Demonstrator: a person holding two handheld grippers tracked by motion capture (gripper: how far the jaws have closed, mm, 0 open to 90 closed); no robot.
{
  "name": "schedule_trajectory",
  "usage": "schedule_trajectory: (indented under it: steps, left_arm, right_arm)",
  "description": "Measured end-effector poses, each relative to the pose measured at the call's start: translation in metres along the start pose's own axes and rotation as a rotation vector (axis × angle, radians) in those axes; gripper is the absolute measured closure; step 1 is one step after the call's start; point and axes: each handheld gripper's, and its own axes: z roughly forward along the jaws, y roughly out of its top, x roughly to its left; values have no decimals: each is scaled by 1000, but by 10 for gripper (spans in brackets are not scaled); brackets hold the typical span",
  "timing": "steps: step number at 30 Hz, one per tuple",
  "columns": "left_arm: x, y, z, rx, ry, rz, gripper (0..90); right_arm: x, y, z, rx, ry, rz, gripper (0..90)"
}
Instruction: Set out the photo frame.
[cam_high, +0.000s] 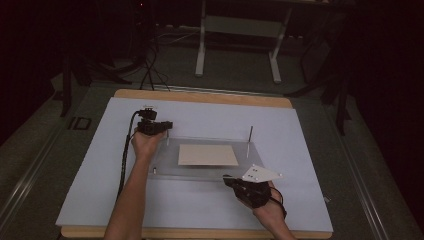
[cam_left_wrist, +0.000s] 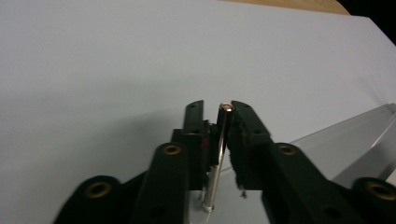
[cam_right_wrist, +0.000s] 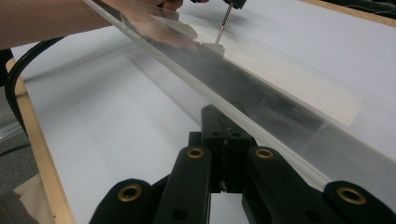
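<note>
A clear acrylic plate (cam_high: 165, 165) lies on the white sheet, with a beige card (cam_high: 207, 155) at its middle. Thin metal pins stand upright at its far corners: a left pin (cam_high: 168, 135) and a right pin (cam_high: 251, 134). My left gripper (cam_high: 165, 127) is at the left pin. In the left gripper view the left gripper (cam_left_wrist: 217, 109) is shut on that pin (cam_left_wrist: 219, 149), near its top. My right gripper (cam_high: 227, 179) is at the plate's near edge. Its jaws (cam_right_wrist: 224, 121) are shut together, tips against the plate edge (cam_right_wrist: 261, 121), with nothing seen between them.
The white sheet (cam_high: 200, 210) covers a wooden table (cam_high: 200, 96). A short post (cam_high: 154, 171) stands at the plate's near left corner. A black cable (cam_high: 122, 160) trails along the left forearm. A desk frame (cam_high: 200, 45) and chair legs stand on the floor beyond the table.
</note>
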Motion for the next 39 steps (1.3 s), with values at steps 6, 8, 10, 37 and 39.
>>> schedule_trajectory:
  steps: [6, 8, 10, 37, 39]
  left_arm:
    - [0, -6, -4, -21, -1, 11, 679]
    - [-1, -7, -4, -20, 3, 11, 678]
    - [-1, -8, -5, -13, 10, 16, 669]
    - [8, -63, -82, -196, -81, 60, 610]
    - [9, -65, -84, -200, -81, 61, 603]
  right_arm:
    - [0, 0, 0, -2, 3, 1, 900]
    - [0, 0, 0, -1, 4, 2, 900]
    - [0, 0, 0, 0, 4, 4, 900]
    - [-5, 12, -3, -20, -12, -3, 900]
    - [-5, 12, -3, -21, -13, -1, 900]
